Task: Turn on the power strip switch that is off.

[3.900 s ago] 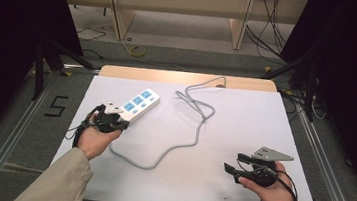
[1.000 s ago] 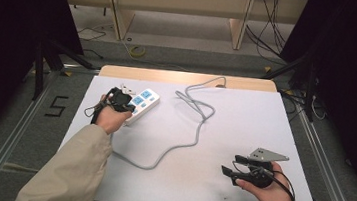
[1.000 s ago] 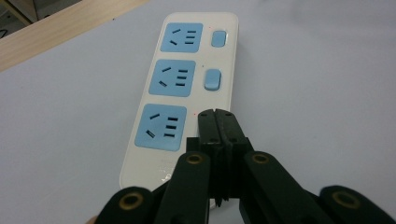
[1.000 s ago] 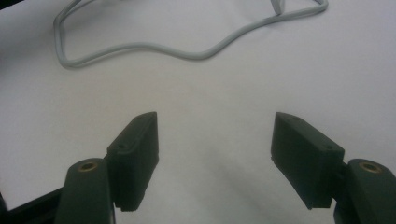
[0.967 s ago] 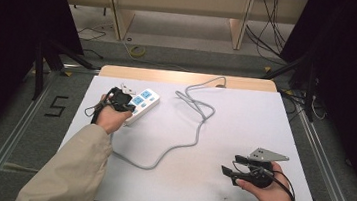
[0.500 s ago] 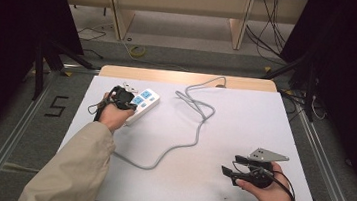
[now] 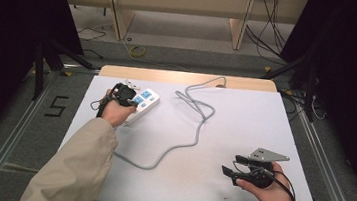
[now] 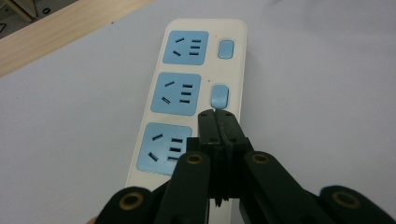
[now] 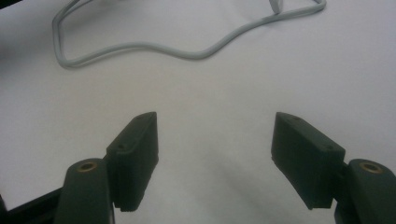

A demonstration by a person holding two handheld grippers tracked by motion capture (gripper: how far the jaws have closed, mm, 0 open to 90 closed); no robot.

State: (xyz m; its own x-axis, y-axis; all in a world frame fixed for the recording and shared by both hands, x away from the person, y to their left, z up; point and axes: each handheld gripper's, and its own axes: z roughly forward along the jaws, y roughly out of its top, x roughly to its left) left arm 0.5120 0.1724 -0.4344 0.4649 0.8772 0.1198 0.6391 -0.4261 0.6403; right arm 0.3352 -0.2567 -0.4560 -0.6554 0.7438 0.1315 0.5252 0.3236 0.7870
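Now the left gripper point(image 8: 218, 114) sits right over the power strip point(image 8: 196, 88), jaws pressed together with nothing between them, their joined tips just at the near edge of the middle blue switch point(image 8: 219, 95); whether they press on it I cannot tell. From the high view, that left gripper point(image 7: 123, 93) is at the near end of the power strip point(image 7: 142, 101), which lies at the far left of the white worktop point(image 7: 245, 117), slanted toward the wooden edge. Three blue sockets run along the strip, with a further blue switch point(image 8: 226, 48) beside the far socket. Its grey cable point(image 7: 191, 127) loops away across the middle of the worktop and curls back toward the person's left sleeve point(image 7: 76, 170).

Over on the right, the right gripper point(image 7: 230, 165) rests low near the front edge, well apart from the strip, held in the right hand point(image 7: 270, 190). Its jaws are spread wide over bare worktop, holding nothing, and the cable point(image 9: 187, 49) snakes past farther off.
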